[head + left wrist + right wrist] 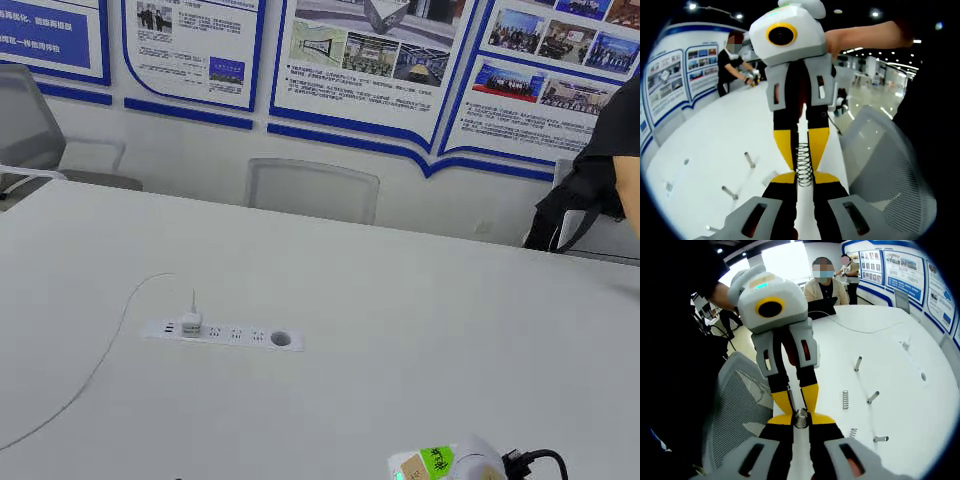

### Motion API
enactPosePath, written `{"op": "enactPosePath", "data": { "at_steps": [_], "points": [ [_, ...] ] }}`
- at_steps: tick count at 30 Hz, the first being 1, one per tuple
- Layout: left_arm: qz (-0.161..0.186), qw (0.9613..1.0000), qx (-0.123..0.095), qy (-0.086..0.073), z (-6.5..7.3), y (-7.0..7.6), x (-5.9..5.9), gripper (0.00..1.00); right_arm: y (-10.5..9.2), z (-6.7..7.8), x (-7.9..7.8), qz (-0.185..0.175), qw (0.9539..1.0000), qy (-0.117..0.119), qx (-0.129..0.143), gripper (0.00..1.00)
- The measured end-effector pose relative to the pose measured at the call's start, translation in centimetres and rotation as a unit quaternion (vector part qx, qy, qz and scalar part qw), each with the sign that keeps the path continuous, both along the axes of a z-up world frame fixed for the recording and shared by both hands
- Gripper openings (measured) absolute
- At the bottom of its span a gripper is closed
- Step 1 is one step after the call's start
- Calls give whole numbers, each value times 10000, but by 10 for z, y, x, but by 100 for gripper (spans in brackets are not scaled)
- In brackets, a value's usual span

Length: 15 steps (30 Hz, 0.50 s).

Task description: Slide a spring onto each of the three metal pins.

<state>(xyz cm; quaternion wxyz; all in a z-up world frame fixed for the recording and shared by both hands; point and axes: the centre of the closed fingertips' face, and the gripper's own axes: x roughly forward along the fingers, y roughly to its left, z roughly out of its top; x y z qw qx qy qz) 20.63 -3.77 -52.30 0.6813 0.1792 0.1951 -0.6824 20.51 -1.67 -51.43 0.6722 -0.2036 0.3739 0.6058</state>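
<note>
I've got the left gripper (pixel 804 181) and the right gripper (pixel 800 420) nose to nose by the table's edge. Each is clamped on one end of the same spring (pixel 804 162), a tight, silvery coil. Three metal pins (pixel 872 398) sit on the white table (pixel 910 405), with two loose springs (pixel 845 399) among them. On the wall are blue-framed posters (pixel 360 50), their print too small for me to read.

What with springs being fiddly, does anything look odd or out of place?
Nothing damaged or spilled. One oddity: the spring is gripped at both ends at once, by the left gripper and the right gripper. The three pins are bare, with two loose springs beside them.
</note>
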Motion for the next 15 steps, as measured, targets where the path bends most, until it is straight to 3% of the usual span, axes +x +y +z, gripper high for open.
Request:
{"op": "enactPosePath", "data": {
  "at_steps": [11, 15],
  "points": [
    [339, 9994, 25, 87, -9, 16, 5, 12, 10, -6, 6, 30, 10000, 28, 0, 12],
    [571, 9982, 3, 188, -14, 25, 9, 14, 10, -12, 8, 76, 10000, -13, -57, 12]
  ]
}}
